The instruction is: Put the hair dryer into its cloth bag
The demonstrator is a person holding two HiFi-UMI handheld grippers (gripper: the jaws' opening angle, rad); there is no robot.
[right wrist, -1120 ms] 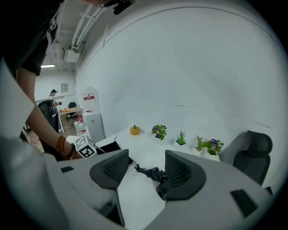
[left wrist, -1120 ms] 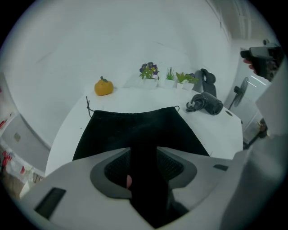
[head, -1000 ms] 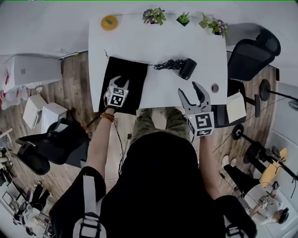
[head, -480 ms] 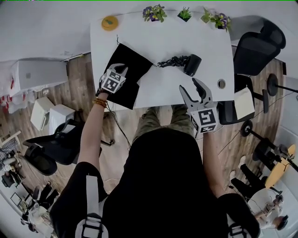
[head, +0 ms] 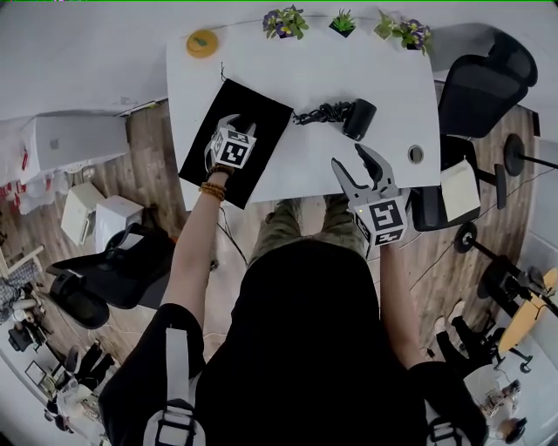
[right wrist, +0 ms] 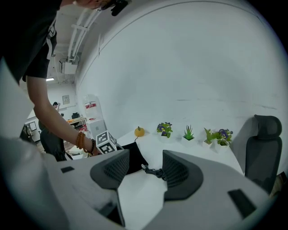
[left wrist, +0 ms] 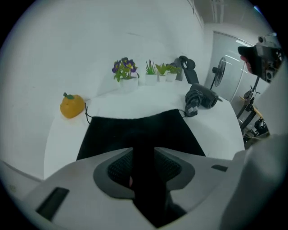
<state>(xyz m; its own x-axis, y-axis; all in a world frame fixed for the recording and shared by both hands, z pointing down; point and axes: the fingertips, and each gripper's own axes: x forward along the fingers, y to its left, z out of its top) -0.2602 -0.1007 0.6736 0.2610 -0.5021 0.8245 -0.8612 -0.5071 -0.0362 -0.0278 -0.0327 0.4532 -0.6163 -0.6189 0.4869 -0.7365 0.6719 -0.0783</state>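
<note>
The white table (head: 305, 157) bears the flat black bag (head: 266, 113) at its left. The dryer (head: 357, 119) lies just right of the bag, cord beside the bag's corner. The left gripper (head: 240, 126) is over the bag, its jaws just opened and pinching no cloth. The right gripper (head: 349, 157) hovers at the near edge, wide and empty.

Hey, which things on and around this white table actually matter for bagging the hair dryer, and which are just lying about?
For the job:
- flat black cloth bag
- black hair dryer with coiled cord

Just lying about:
- orange fruit-shaped ornament
- three small potted plants
- black office chair
</note>
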